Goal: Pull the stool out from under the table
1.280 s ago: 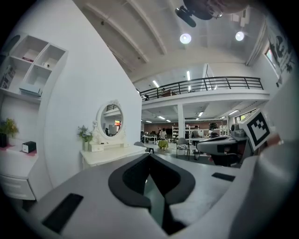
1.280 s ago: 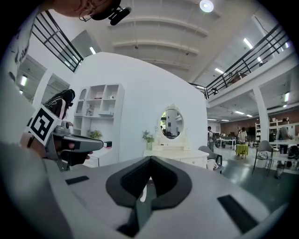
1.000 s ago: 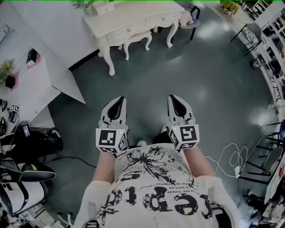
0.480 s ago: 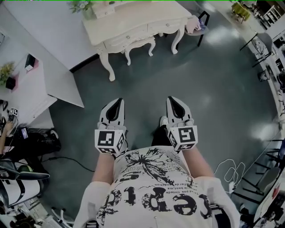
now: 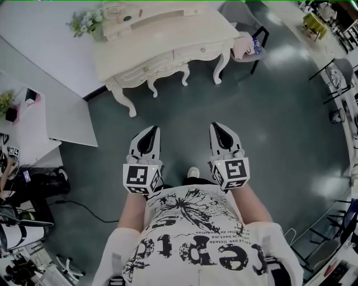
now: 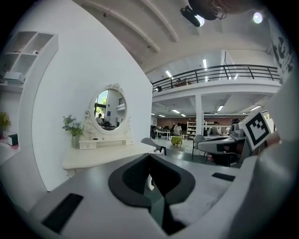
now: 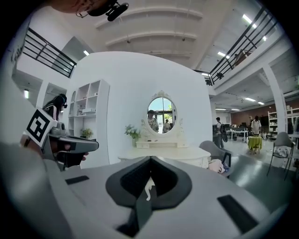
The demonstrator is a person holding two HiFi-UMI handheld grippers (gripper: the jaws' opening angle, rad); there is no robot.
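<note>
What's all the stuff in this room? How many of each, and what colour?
Dressing table: one, cream, top of the head view, against the white wall.
Stool: one, cream, tucked under the dressing table, only its legs showing.
Mirror: one, oval, white frame, on the dressing table.
Flowers: one bunch, green and white, at the table's left end.
Chair: one, grey, right of the table, with a pink cloth on it.
Floor: dark grey-green.
Left gripper: one, grey, shut, empty, over the floor.
Right gripper: one, grey, shut, empty, beside the left one.
Shirt: one, white with black print.
</note>
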